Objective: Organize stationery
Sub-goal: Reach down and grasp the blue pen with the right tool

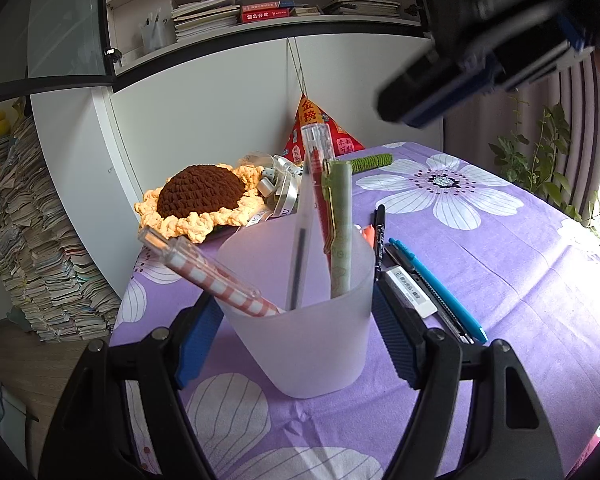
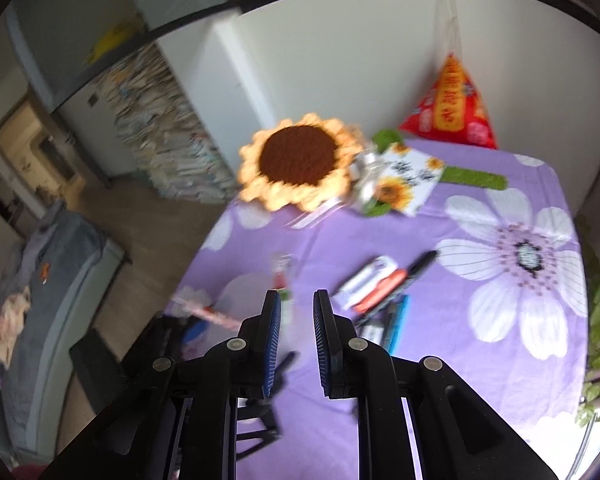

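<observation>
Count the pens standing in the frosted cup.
4 in the cup: a pink checked pen leaning left, a slim clear pen, a red pen, a green pen. Frosted walls could hide shorter ones.

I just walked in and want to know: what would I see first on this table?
First, the frosted pen cup right up front, between the left gripper's fingers, with a pink checked pen leaning out of it. Behind it lies a big crocheted sunflower at the table's far edge. Loose pens, like the blue pen, lie right of the cup on the purple flowered tablecloth.
</observation>
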